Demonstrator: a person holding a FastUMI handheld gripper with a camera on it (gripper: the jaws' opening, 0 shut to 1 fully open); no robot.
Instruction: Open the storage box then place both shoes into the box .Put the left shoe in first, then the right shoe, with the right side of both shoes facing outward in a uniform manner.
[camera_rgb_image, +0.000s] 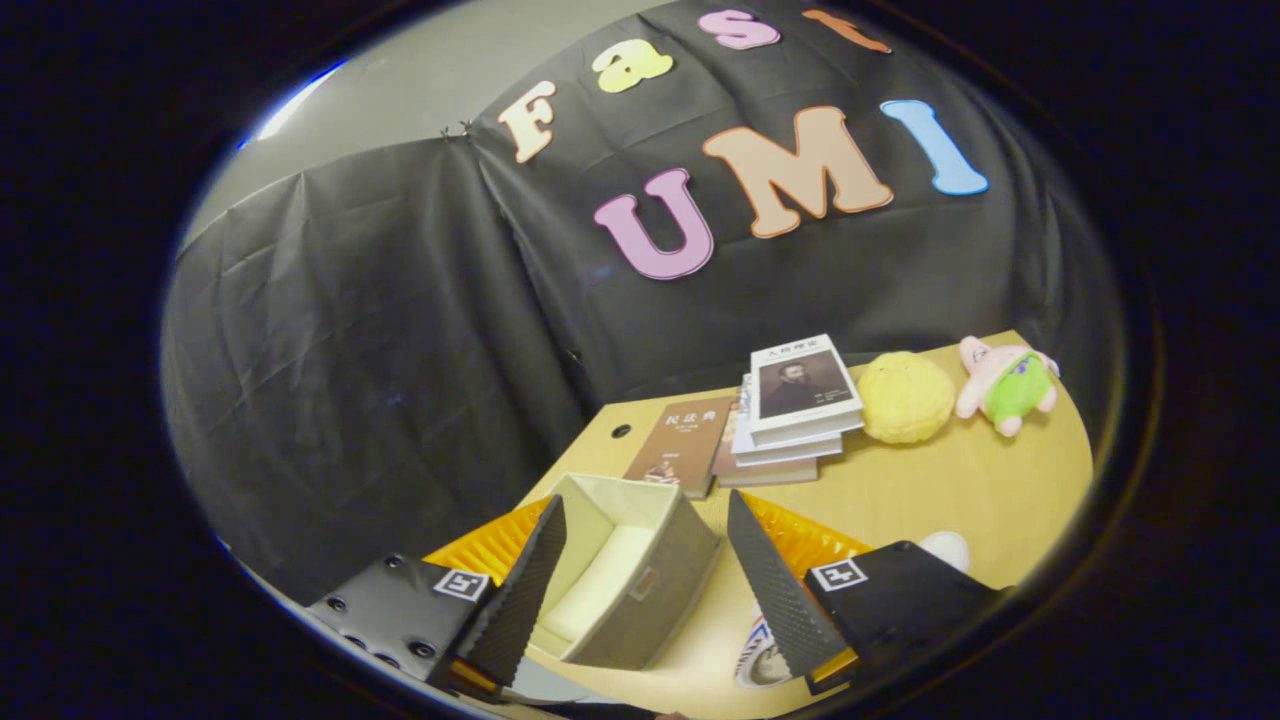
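While the hand-held gripper is hovering above the near end of the pale wooden table, its two fingers are standing wide apart, clamped on nothing. Between and just beyond them, the grey fabric storage box with a cream lining is sitting open-topped and empty, angled on the tabletop.

Partly hidden behind the right finger, a white shoe with red-and-blue striping is lying just beside the box; a rounded white shape past that finger may be the second shoe, though too little is showing to say.

Beyond the box, a stack of paperback books, a fuzzy yellow plush ball and a pink star-shaped plush toy in green shorts are lining the far side.

The risk, by this onlooker's judgement, is mistaken identity: with the shoes so hidden, the wrong one could be going in first or facing wrongly. The soft box could also be sliding or folding if a finger catches its wall.
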